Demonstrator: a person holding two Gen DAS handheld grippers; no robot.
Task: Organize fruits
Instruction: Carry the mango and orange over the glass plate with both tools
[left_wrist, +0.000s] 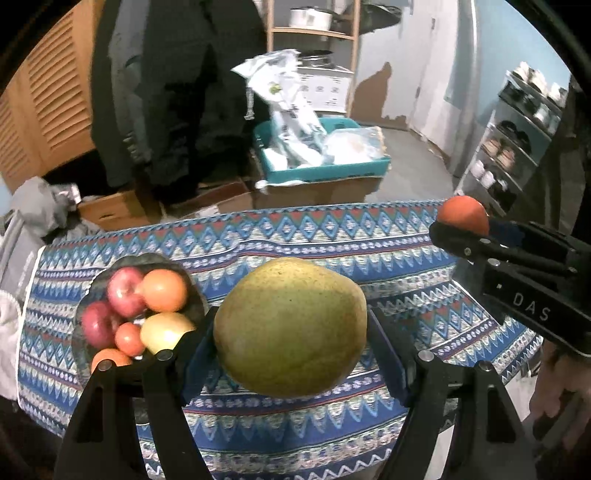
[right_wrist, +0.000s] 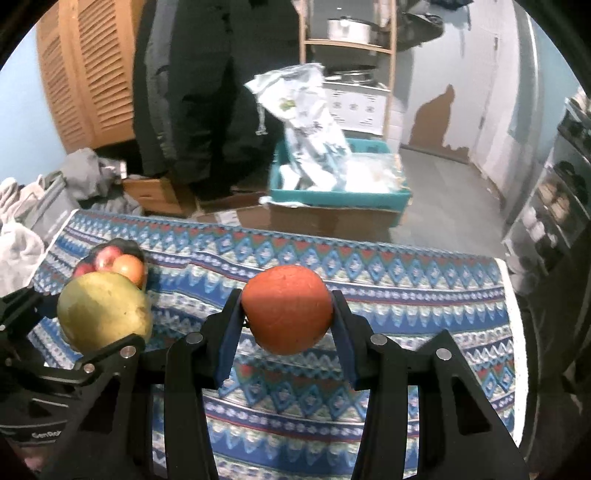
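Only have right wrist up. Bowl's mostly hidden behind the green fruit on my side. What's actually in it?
Observer: Left wrist shows the bowl holding two red apples, an orange, a yellowish fruit and a couple of smaller orange-red ones.
Operator: Left grip on the green one solid?
Observer: Yes, the left gripper has the green fruit pressed between both pads, lifted clear of the tablecloth.
Operator: And where does the bowl sit relative to it?
Observer: To the left of the green fruit in that view, near the cloth's left edge. The right gripper with its orange fruit is off to the far right.
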